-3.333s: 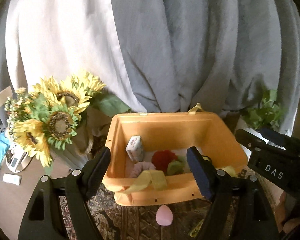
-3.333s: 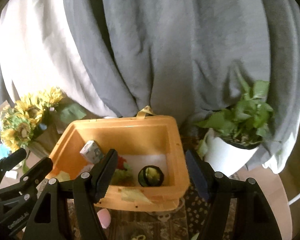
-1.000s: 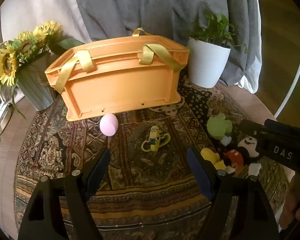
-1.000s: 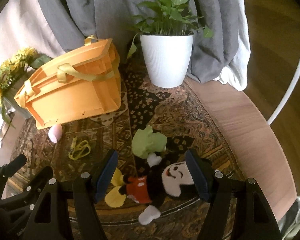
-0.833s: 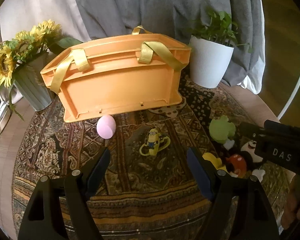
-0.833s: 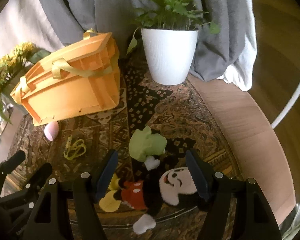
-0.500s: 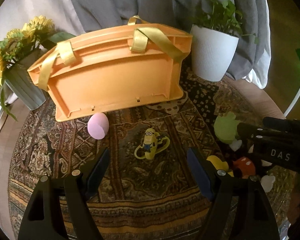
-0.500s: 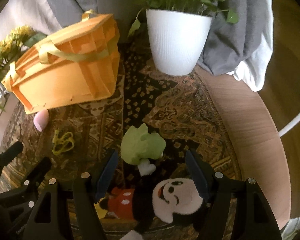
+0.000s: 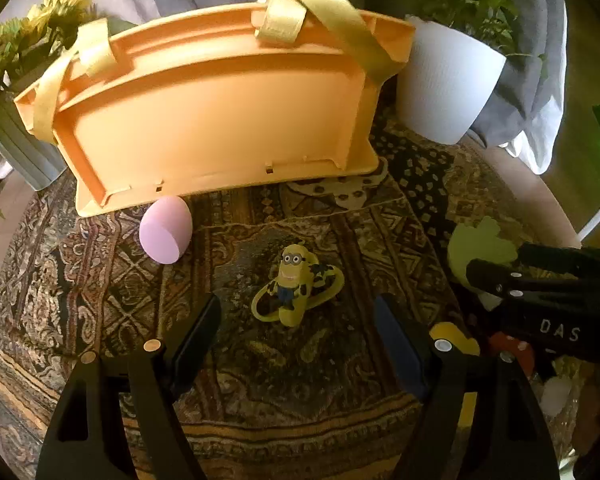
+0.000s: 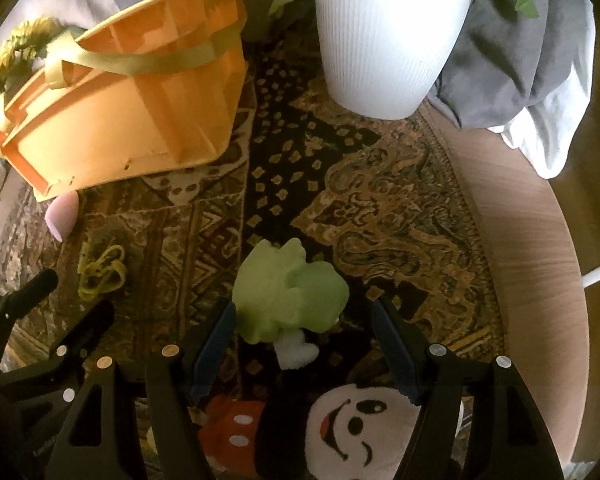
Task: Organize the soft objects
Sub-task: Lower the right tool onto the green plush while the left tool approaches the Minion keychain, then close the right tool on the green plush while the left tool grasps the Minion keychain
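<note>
An orange basket (image 9: 220,120) with yellow straps stands at the back of a patterned rug; it also shows in the right wrist view (image 10: 112,112). A pink egg-shaped sponge (image 9: 165,229) lies at its front edge. My left gripper (image 9: 298,330) is open, low over a yellow minion toy (image 9: 294,280). My right gripper (image 10: 300,340) is open, its fingers either side of a green plush (image 10: 288,292). A Mickey plush (image 10: 352,428) lies under the right gripper. The sponge (image 10: 62,214) and the minion toy (image 10: 100,270) show at left in the right wrist view.
A white pot (image 10: 384,36) with a green plant stands right of the basket. A sunflower bunch (image 9: 28,44) in a grey vase is at the left. Grey and white cloth hangs behind. The rug lies on a round wooden table (image 10: 520,240).
Both grippers came down from above the basket toward the rug. The left one closed in on the minion toy. The right one moved forward over Mickey to straddle the green plush.
</note>
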`<state>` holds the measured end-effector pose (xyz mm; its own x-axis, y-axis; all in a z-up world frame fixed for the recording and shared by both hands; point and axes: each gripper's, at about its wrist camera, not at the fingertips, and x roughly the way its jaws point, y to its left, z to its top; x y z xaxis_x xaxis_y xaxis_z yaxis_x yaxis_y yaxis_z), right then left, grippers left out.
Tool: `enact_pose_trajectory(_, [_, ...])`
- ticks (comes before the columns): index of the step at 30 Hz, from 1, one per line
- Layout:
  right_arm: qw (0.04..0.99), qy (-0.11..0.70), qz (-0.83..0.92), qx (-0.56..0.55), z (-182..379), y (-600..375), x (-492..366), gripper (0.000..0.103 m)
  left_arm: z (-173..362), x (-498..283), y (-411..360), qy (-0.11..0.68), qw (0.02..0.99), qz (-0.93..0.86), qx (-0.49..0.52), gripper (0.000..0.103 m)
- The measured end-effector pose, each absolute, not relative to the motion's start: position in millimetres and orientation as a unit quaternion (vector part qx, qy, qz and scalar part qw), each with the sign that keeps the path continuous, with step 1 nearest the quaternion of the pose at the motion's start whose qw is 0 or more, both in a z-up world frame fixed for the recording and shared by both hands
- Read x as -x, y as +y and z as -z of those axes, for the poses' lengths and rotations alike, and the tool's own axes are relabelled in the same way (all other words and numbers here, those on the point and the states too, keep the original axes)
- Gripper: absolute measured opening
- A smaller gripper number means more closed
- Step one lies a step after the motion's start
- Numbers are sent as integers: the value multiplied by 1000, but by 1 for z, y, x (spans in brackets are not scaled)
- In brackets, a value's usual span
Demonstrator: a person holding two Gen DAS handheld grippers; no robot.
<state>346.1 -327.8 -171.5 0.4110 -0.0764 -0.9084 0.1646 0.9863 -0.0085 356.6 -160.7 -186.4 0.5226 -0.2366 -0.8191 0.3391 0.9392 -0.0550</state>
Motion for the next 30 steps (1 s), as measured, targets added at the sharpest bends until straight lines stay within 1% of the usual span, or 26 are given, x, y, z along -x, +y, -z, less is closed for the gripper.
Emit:
enact_pose_trajectory(12, [833, 549, 52, -43, 184, -328, -361, 71, 209, -377, -171, 485, 860, 153, -35, 76])
enact_pose_trajectory(15, [833, 550, 49, -41, 187, -327, -363, 71, 211, -381, -175, 481, 863, 147, -42, 71])
enact_pose_trajectory(21, [836, 545, 48, -44, 191, -328, -363, 70, 212, -382, -177, 474, 867, 143, -52, 57])
enact_pose_trajectory(23, [838, 542, 49, -42, 191, -328, -361, 65, 212, -381, -178, 473, 867, 145, -52, 56])
enact_pose_trajectory(30, [843, 534, 42, -53, 185, -327, -354, 65, 203, -371, -170, 469, 868, 153, -48, 55])
